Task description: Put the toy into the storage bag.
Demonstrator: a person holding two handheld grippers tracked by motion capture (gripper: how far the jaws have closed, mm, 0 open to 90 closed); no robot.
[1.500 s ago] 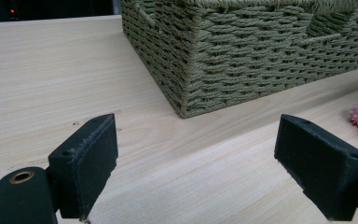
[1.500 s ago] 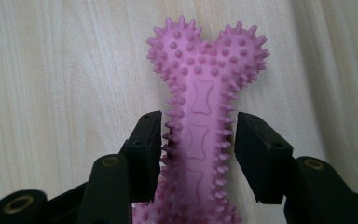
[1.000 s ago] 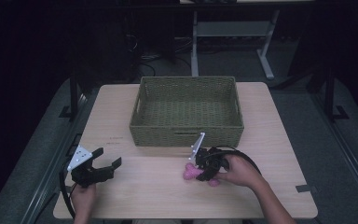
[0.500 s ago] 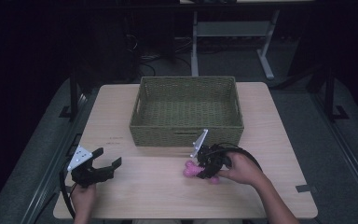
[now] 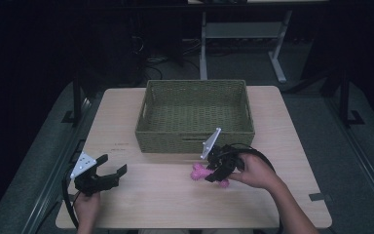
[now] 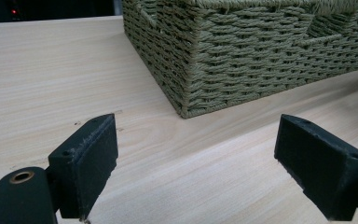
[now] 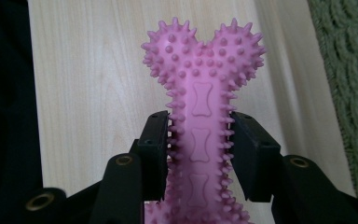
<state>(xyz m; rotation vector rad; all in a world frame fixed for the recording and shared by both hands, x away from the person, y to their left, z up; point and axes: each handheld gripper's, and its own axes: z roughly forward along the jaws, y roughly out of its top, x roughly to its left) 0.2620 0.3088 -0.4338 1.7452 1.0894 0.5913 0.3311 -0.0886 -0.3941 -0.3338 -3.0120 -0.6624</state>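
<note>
Now the olive-green woven rectangular basket (image 5: pixel 195 114) waits, seemingly empty. The right gripper (image 5: pixel 213 173), clamped on the shaft of the pink spiked rubber bone toy (image 7: pixel 200 112), has lifted it slightly off the pale wooden table (image 5: pixel 292 136) since a second ago, likely bound for the basket. The left gripper (image 5: pixel 111 174) idles, jaws apart. The toy's lower end is hidden.

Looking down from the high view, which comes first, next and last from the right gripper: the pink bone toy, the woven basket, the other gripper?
1. Pink bone toy: clamped in the right gripper.
2. Woven basket: just behind it, mid-table.
3. Left gripper: far across at the table's left front, open.
</note>
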